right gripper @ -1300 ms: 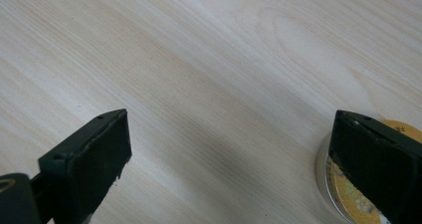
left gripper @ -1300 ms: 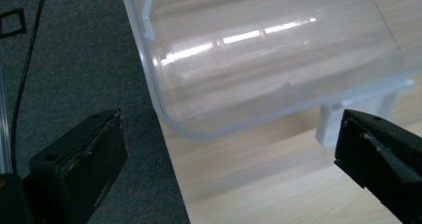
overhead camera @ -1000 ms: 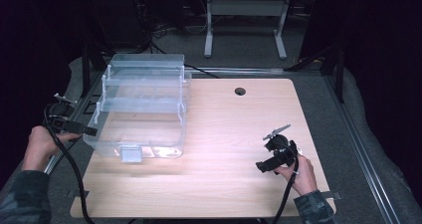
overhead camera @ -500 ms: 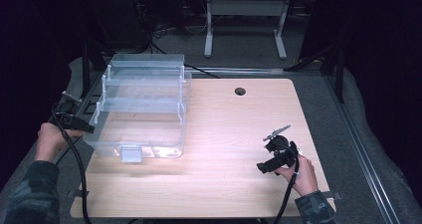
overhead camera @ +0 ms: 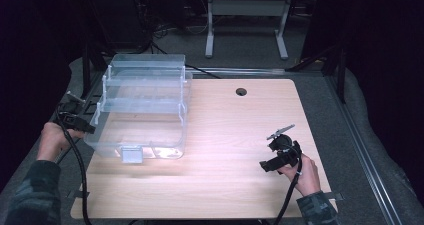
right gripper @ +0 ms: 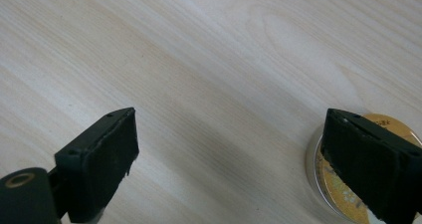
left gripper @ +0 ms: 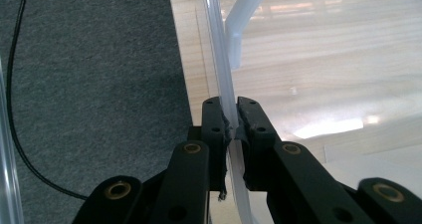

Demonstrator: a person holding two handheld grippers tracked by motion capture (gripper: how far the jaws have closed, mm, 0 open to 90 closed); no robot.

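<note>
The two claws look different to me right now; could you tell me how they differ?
The left claw has just closed and is clamped on the clear bin's thin wall; the right claw stands wide open, gripping nothing. The left claw sits at the table's edge; the right hangs over bare wood beside a round gold-faced disc. Both have black jaws.

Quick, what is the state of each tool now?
Left tool: just closed on the clear plastic bin's wall.
Right tool: open, holding nothing.
</note>
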